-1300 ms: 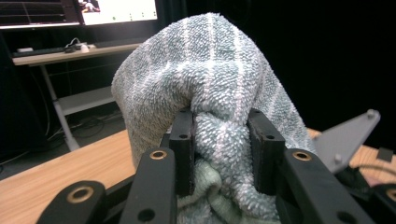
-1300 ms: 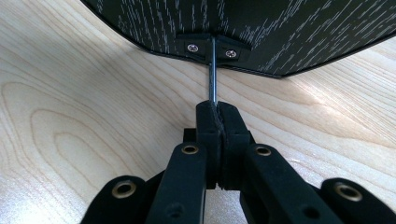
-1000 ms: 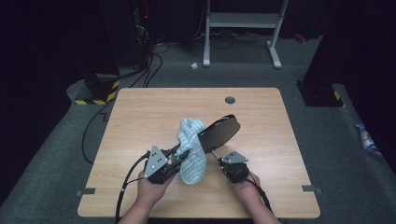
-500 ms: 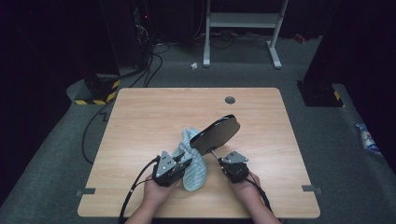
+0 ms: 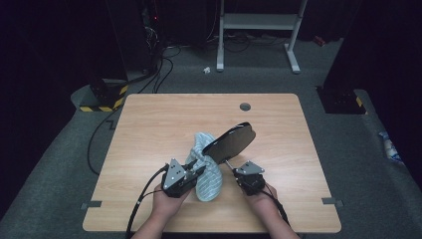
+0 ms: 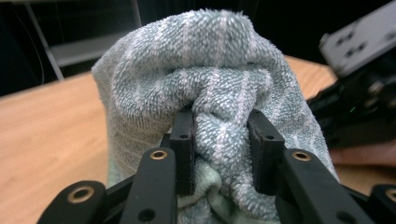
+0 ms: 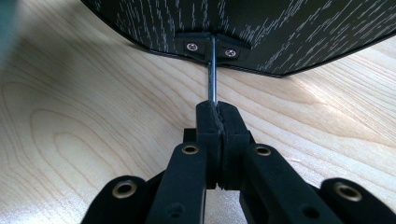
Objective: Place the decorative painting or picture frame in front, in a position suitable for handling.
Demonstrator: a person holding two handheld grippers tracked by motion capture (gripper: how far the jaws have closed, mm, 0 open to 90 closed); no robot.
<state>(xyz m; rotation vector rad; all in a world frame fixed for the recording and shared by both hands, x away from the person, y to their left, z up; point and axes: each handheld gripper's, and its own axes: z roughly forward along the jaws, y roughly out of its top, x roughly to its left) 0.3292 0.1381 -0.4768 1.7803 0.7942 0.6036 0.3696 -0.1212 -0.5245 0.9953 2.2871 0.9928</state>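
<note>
A black oval plate [image 5: 230, 139] on a thin metal rod [image 5: 228, 162] is held tilted above the wooden table [image 5: 149, 124]. My right gripper [image 5: 238, 174] is shut on the rod's near end. In the right gripper view the jaws [image 7: 217, 114] meet around the rod [image 7: 212, 70], below the plate's dark grained underside [image 7: 261, 28]. A pale teal striped towel [image 5: 206, 174] hangs against the plate's near left edge. My left gripper [image 5: 198, 172] is shut on a bunched fold of the towel [image 6: 210, 70], with both pads [image 6: 184, 140] pressed into the cloth.
A round grommet hole [image 5: 245, 106] lies near the table's far edge. Cables [image 5: 99, 144] trail off the table's left side to the floor. A metal stand [image 5: 259, 22] and a yellow-black striped block [image 5: 102, 107] sit beyond the table.
My left gripper has come down and back toward the table's front edge, and the towel with it now hangs lower beside the plate. The right gripper and the plate have kept still.
</note>
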